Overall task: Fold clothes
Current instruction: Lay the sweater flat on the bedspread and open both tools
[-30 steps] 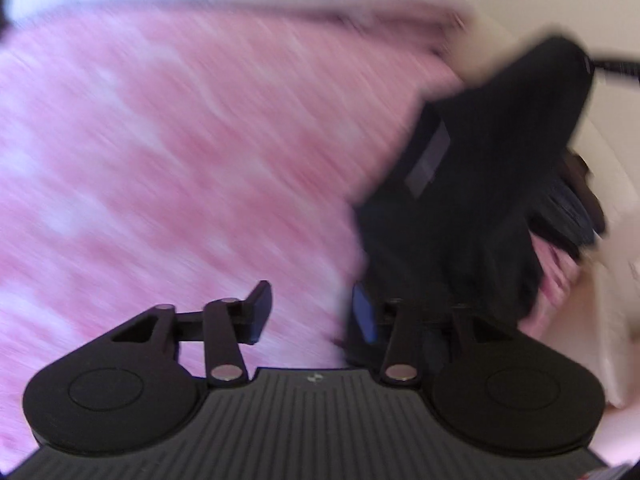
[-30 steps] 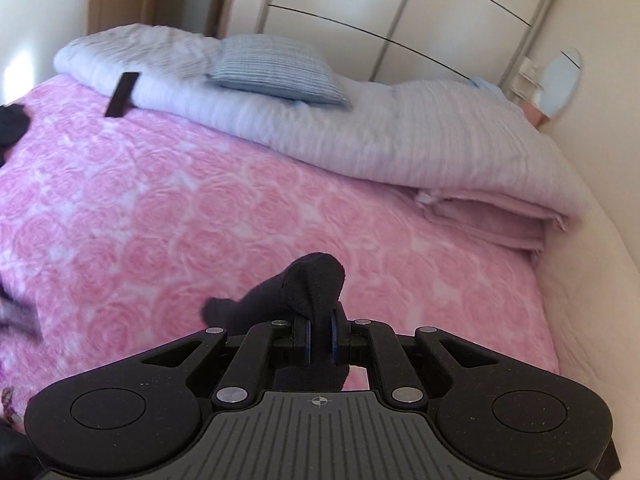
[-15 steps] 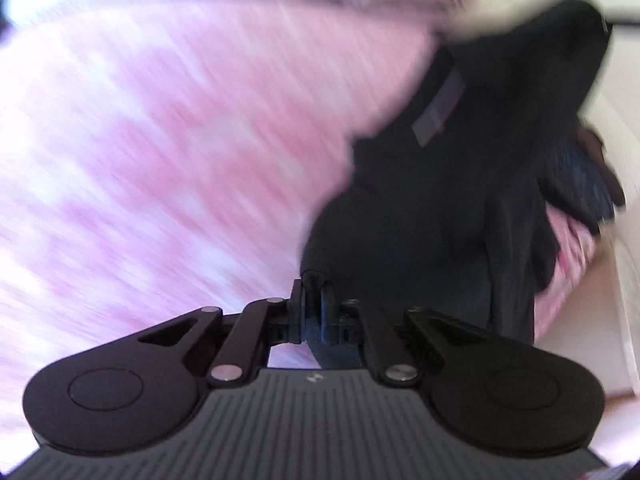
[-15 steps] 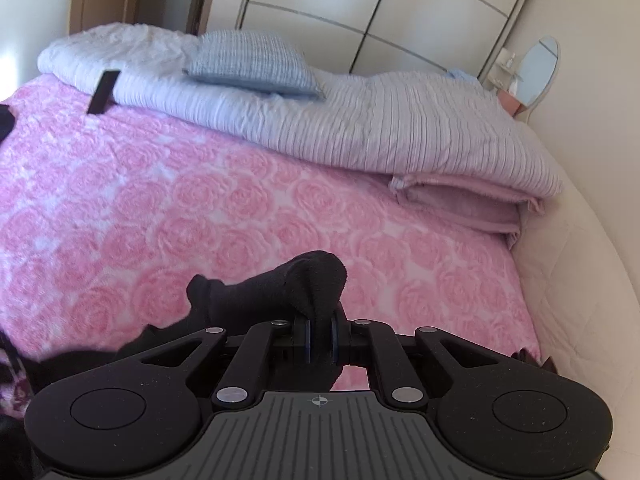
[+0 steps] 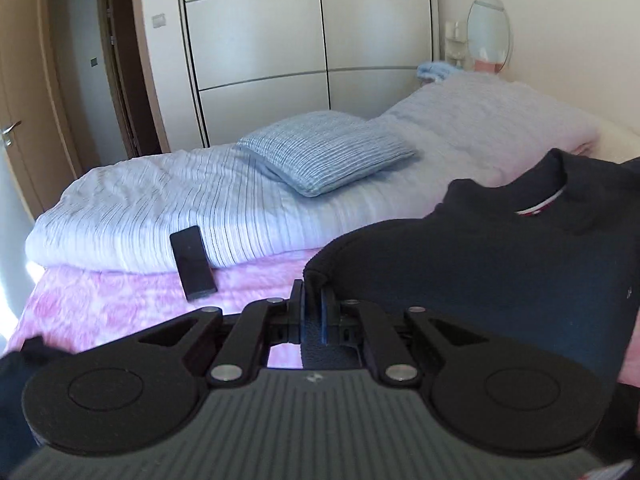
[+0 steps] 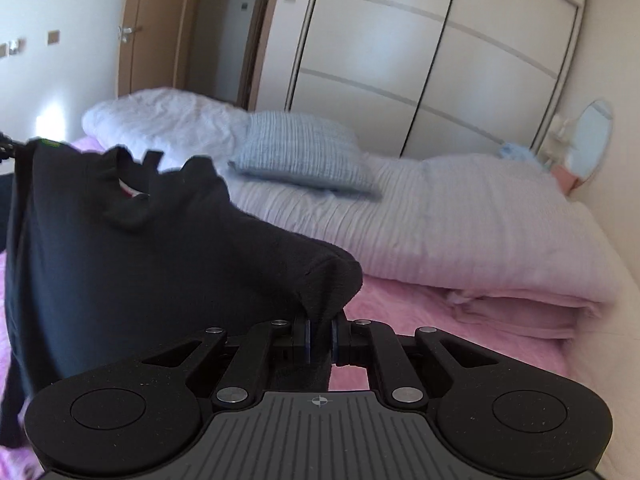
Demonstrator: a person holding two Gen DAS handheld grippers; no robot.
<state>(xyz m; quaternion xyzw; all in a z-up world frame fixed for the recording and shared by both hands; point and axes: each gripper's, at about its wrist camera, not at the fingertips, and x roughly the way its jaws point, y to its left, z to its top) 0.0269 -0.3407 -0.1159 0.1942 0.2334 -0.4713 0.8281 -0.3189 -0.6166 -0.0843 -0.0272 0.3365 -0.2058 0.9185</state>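
Note:
A dark navy sweater hangs spread in the air above the pink bed. Its round collar with a red and white inner band faces up in the left wrist view. My left gripper is shut on one shoulder edge of it. My right gripper is shut on the other shoulder of the sweater, and the body hangs down to the left of it. The lower hem is hidden.
A pink rose-patterned bedspread covers the bed. A folded white striped duvet with a blue pillow lies at the back, and a black phone leans on it. A folded pink blanket lies at the right. Wardrobe doors stand behind.
My left gripper closed on the sweater's shoulder. Both grippers then lifted and tilted up, raising the sweater off the bed so it hangs between them.

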